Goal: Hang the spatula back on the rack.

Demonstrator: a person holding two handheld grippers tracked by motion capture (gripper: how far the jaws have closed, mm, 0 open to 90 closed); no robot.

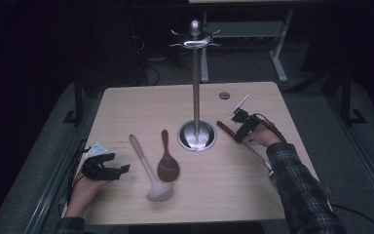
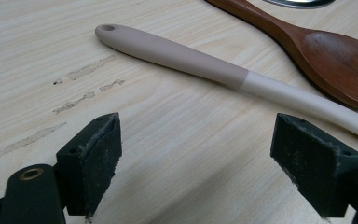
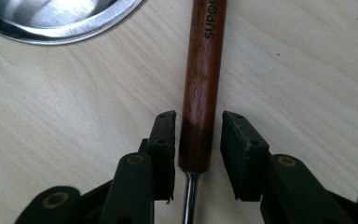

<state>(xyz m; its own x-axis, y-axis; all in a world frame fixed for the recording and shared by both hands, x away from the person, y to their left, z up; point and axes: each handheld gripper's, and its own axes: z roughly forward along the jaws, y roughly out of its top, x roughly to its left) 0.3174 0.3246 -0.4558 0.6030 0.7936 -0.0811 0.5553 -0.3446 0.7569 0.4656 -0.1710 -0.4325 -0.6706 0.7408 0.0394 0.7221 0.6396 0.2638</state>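
Observation:
A utensil with a dark wooden handle [image 3: 205, 70] and a thin metal shaft [image 3: 189, 196] lies on the table, right of the steel stand's round base [image 1: 197, 135]. My right gripper [image 3: 198, 126] straddles the lower end of that handle. Its jaws are open, with a narrow gap on each side of the wood. In the high view the right gripper [image 1: 237, 131] sits just right of the base. My left gripper [image 2: 196, 149] rests open at the table's left with nothing between its jaws. A pale ladle [image 2: 177, 53] and a brown wooden spoon [image 2: 340, 60] lie ahead of it.
The tall steel stand [image 1: 196, 73] with hooks at its top rises from the middle of the wooden table [image 1: 126, 102]. Ladle [image 1: 146, 165] and spoon [image 1: 167, 161] lie side by side left of its base. A small round grommet [image 1: 224, 95] sits near the far edge.

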